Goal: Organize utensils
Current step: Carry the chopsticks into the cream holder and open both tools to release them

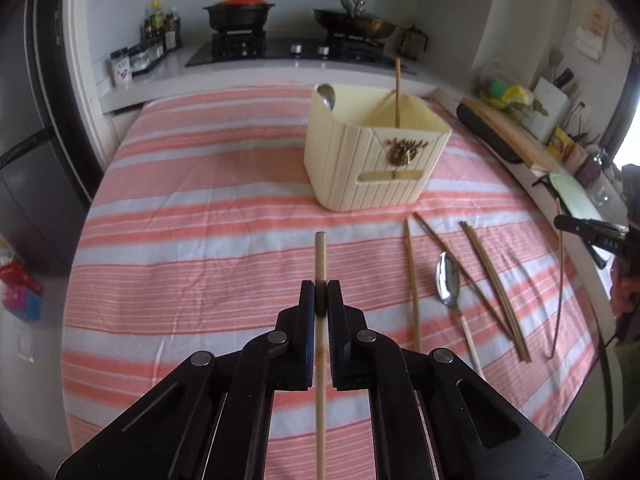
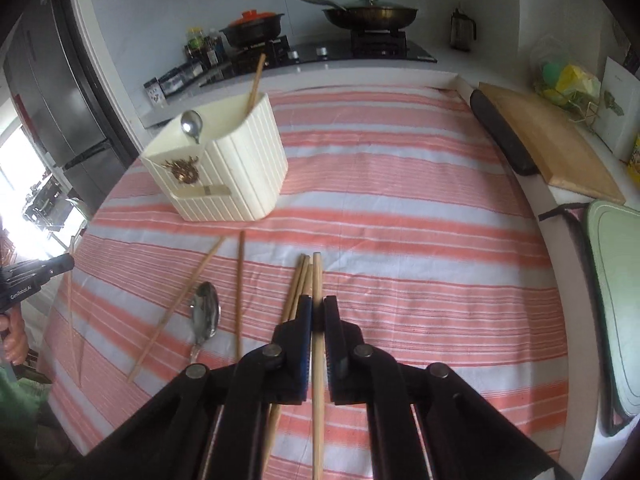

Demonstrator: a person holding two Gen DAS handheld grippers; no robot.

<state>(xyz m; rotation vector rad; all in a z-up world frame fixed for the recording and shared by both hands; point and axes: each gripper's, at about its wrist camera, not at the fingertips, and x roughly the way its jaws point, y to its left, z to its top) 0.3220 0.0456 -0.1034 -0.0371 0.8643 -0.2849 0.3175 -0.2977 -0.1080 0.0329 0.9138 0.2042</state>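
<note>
**Desk:** What are you holding over the pink-and-white striped tablecloth point(image 1: 200, 200)?

**Caption:** Your left claw point(image 1: 321, 288) is clamped tight on one pale round wooden chopstick point(image 1: 320, 252), its blunt end jutting ahead of the tips. Your right claw point(image 2: 317, 308) is pinched just as tight on another light wooden chopstick point(image 2: 317, 280). Loose brown chopsticks point(image 2: 298, 284) lie just left of and beneath its jaws.

**Desk:** And the goal?

**Caption:** The cream ribbed plastic utensil holder point(image 1: 360, 168) stands ahead and slightly right of your left claw, ahead and left of your right. It already carries a steel spoon point(image 1: 327, 96) and an upright chopstick point(image 1: 397, 92).

**Desk:** Risks?

**Caption:** Likely pivoting: each stick is gripped at one narrow point, so a quick swing could tilt it, and it might strike the rim and tip the light holder. Your two claws converging on one opening could also cross sticks. The silver spoon point(image 1: 448, 280) on the cloth waits.
</note>
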